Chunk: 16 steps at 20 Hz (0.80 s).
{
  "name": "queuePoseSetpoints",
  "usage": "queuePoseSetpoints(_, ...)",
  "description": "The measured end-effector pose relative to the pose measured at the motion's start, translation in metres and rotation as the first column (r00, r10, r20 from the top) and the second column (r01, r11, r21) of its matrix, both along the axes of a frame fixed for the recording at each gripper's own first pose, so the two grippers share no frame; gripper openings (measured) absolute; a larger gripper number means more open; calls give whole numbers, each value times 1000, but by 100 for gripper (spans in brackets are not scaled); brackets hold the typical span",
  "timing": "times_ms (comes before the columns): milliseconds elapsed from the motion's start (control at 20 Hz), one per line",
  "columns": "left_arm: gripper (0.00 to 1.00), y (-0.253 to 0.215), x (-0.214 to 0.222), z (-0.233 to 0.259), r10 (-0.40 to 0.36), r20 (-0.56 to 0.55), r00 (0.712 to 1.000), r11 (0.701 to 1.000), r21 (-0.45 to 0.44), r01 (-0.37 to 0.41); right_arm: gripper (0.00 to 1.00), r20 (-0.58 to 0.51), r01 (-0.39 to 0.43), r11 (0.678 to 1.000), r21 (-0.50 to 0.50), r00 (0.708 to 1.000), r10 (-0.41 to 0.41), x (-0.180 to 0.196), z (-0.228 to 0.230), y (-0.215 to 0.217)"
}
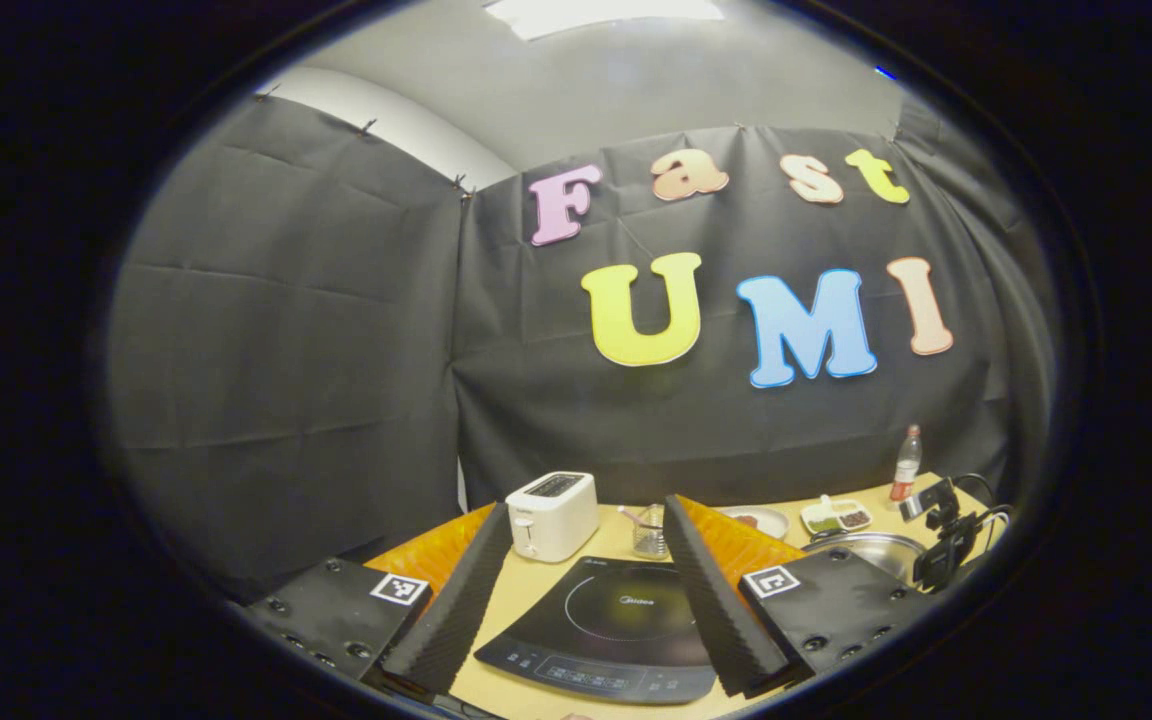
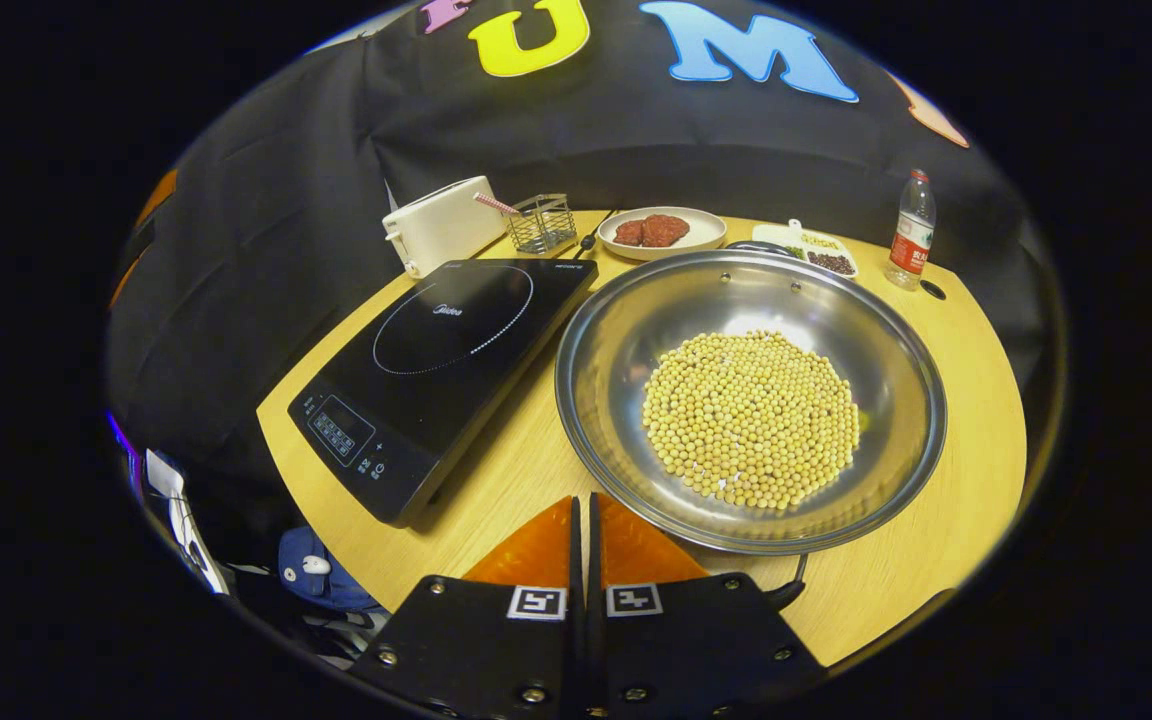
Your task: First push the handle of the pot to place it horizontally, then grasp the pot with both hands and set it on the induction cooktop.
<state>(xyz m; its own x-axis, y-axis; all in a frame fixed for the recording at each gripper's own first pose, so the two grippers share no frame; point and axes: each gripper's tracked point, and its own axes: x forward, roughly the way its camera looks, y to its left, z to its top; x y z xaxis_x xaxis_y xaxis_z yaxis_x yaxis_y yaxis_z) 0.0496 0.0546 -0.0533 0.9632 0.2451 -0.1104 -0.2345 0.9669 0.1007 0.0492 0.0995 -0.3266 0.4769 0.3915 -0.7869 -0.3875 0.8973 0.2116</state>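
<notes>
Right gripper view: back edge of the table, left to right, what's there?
Toaster → wire basket → plate of meat → divided condiment dish → bottle.

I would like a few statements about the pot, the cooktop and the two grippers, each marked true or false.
1. The pot holds yellow beans. True.
2. The pot sits on the induction cooktop. False: it stands on the table beside it.
3. The right gripper has its fingers closed together. True.
4. The left gripper is shut. False: its fingers stand wide apart.
5. The toaster is black. False: it is white.
</notes>
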Motion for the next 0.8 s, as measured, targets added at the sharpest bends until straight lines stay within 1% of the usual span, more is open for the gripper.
queuePoseSetpoints(450,100,-14,12,-4,-40,-1,999,999,-17,40,1,-24,40,999,-23,999,-41,-2,-2,-23)
queuePoseSetpoints(650,100,-25,18,-5,-64,3,998,998,-22,64,1,-39,56,997,-53,998,-58,-4,-4,-39)
queuePoseSetpoints(800,100,-33,21,-7,-75,3,997,997,-28,75,1,-53,73,993,-94,995,-78,-4,-6,-57)
